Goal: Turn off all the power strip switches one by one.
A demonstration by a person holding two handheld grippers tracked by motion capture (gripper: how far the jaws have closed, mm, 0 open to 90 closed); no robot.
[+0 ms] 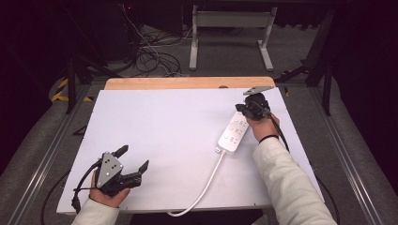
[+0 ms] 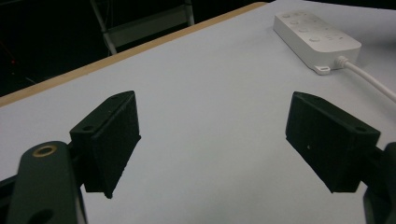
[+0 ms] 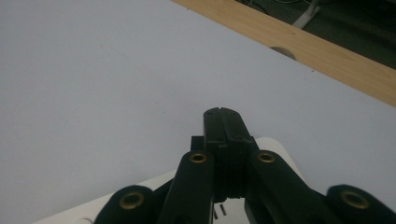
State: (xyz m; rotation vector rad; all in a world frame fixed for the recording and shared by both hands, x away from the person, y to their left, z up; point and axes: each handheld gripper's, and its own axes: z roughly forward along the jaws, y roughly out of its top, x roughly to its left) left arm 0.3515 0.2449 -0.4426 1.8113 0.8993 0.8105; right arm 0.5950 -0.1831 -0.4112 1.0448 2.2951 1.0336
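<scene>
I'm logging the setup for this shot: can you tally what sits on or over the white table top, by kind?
Power strip, white, with cord: 1
Grippers: 2, the left gripper with jaws wide apart, the right gripper with jaws together above the strip's far end
Total: 3

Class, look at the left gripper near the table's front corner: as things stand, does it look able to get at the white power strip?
Probably yes. The left gripper is open, holds nothing, and only bare table lies between it and the power strip. However, the shut right gripper sits over the strip's far end, so the near, corded end looks freer.
</scene>
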